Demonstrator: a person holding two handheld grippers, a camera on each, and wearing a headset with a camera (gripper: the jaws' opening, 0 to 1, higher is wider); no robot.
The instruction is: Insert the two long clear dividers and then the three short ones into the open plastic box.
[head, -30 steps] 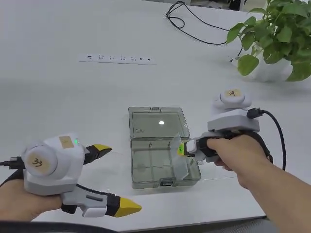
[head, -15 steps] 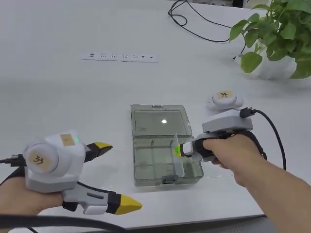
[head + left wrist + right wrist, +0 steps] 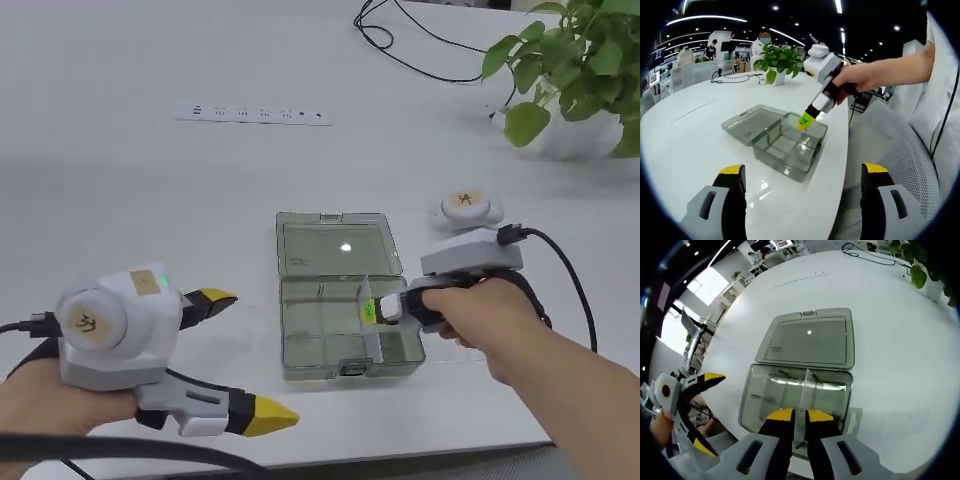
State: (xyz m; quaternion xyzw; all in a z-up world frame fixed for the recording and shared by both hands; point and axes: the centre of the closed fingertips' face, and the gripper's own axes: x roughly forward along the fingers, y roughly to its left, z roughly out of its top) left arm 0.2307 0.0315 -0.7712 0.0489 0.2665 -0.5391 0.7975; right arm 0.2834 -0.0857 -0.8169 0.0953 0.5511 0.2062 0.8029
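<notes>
The open plastic box lies mid-table, its lid [image 3: 335,245] flat behind the base [image 3: 310,345]. My right gripper [image 3: 372,311] reaches into the base from the right, shut on a clear divider [image 3: 803,390] that stands upright inside. From the right gripper view its yellow tips [image 3: 799,415] pinch the divider's near edge, and another clear divider [image 3: 785,382] crosses the base [image 3: 752,400] lengthwise. My left gripper [image 3: 243,356] hovers open at the front left, apart from the box. In the left gripper view its jaws [image 3: 802,172] stand wide apart, with the box [image 3: 765,135] and right gripper [image 3: 807,120] ahead.
A white power strip [image 3: 252,112] lies at the back of the table. A potted plant [image 3: 575,60] and a black cable [image 3: 420,50] sit at the back right. A clear piece [image 3: 855,421] lies flat just right of the box. The table's front edge [image 3: 420,450] is close.
The right gripper has lowered the divider from a tilt above the base to upright inside it. The left gripper has stayed open in place. The head camera has shifted slightly.
</notes>
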